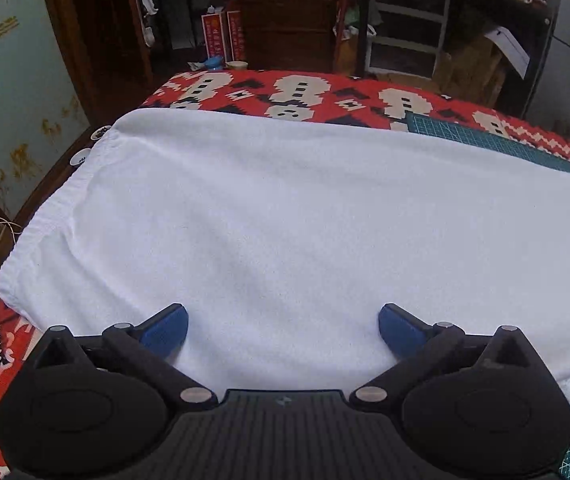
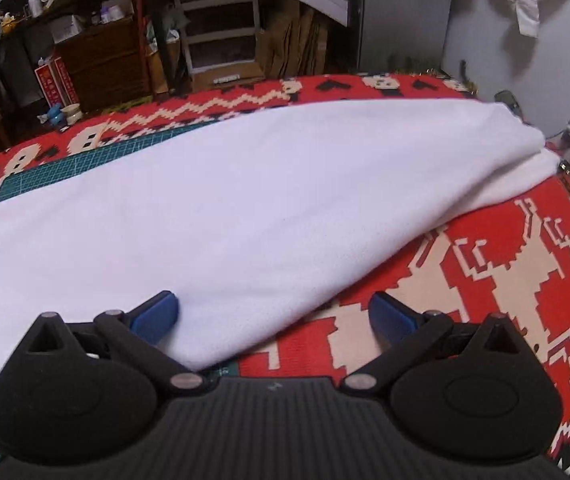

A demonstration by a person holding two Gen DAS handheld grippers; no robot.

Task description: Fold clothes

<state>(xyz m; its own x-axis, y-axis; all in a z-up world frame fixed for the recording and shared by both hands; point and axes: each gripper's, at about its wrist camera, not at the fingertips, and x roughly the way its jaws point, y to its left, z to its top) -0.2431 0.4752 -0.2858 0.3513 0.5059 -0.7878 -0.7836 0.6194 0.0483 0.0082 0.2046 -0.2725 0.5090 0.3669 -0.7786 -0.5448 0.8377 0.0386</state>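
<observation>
White cloth (image 1: 285, 220) lies flat under spread fingers (image 1: 165, 330).

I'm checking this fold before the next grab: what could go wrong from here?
1. The right gripper straddles the white fleece garment's slanted edge, with one blue pad over the red patterned blanket; closing might pinch the blanket too.
2. The left gripper stands open over mid-cloth, so it may bunch the fabric rather than catch an edge.
3. The green cutting mat underneath could shift.

White garment (image 1: 285, 220) is soft, matt fleecy cloth; patterned blanket (image 2: 485, 260) is coarse knit; cutting mat (image 1: 485, 140) smooth.
</observation>
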